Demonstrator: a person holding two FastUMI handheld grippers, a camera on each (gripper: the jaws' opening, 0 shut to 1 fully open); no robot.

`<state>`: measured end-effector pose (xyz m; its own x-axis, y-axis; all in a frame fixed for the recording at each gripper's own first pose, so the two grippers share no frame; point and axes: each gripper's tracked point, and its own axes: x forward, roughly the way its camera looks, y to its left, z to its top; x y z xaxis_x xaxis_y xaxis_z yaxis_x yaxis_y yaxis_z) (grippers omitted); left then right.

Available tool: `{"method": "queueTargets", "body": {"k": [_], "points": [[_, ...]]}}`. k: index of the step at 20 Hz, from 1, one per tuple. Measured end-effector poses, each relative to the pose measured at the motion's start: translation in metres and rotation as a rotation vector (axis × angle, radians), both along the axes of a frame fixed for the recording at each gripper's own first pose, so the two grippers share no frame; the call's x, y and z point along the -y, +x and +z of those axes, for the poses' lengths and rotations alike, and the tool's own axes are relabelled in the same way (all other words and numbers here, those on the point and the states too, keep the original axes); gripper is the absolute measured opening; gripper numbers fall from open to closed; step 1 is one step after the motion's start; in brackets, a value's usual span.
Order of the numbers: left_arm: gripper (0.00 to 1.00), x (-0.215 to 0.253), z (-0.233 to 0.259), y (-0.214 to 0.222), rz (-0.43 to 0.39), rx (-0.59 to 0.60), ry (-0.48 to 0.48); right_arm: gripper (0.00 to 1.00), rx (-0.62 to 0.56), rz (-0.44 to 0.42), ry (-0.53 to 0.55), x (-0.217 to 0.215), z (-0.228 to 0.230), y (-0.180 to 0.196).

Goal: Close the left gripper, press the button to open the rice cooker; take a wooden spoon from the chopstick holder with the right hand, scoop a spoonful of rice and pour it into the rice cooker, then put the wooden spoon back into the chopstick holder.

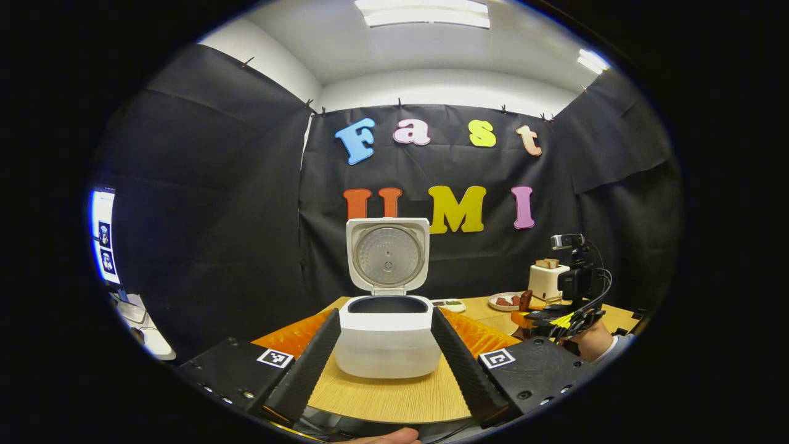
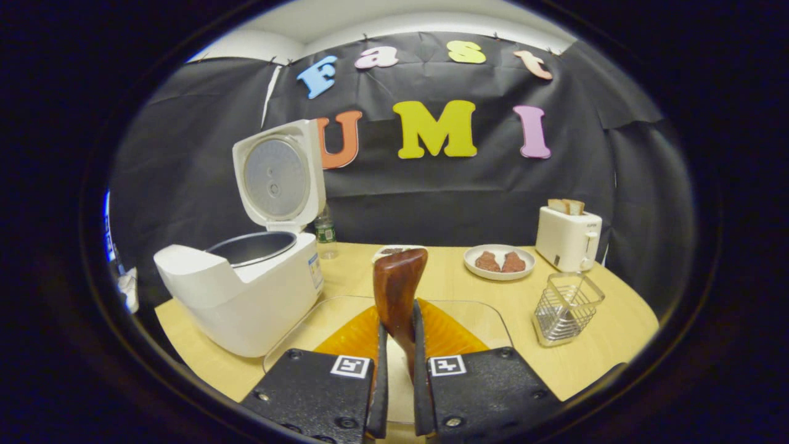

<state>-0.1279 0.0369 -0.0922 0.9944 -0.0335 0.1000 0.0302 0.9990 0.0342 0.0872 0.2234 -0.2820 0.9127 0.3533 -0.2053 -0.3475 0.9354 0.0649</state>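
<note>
Now right tongs (image 2: pixel 395 345) gripping wooden spoon (image 2: pixel 397 290), cooker (image 1: pixel 387 333) open

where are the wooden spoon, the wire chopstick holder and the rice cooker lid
wooden spoon (image 2: pixel 397 280): right gripper view, on its bowl
chopstick holder (image 2: pixel 564 308): right gripper view, on its wire side
rice cooker lid (image 1: pixel 387 254): left gripper view, on its inner plate

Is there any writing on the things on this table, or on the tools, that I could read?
No text is readable.
Sticker on the rice cooker: too small.
Label on the bottle: too small.
Square markers: patterns, no words.
</note>
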Motion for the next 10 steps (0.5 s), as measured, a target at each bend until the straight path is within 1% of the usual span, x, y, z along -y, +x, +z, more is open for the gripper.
{"method": "queueTargets", "body": {"k": [2,4,5,8,10], "points": [[0.94,0.001,-0.001,0.002,-0.005,-0.002,-0.004,0.21,-0.102,0.015,0.176,-0.005,-0.002,-0.004],[0.94,0.0,-0.002,0.004,-0.005,-0.008,-0.006,0.2,-0.198,-0.035,0.323,0.003,-0.002,0.0],[0.94,0.001,-0.002,0.004,-0.007,-0.009,-0.005,0.2,-0.231,-0.052,0.376,0.004,-0.002,0.002],[0.94,0.0,-0.002,0.003,-0.008,-0.008,0.0,0.2,-0.3,-0.073,0.474,0.012,-0.004,0.004],[0.94,0.0,-0.005,0.004,-0.009,-0.012,0.009,0.2,-0.355,-0.099,0.576,0.023,-0.007,0.008]]}}
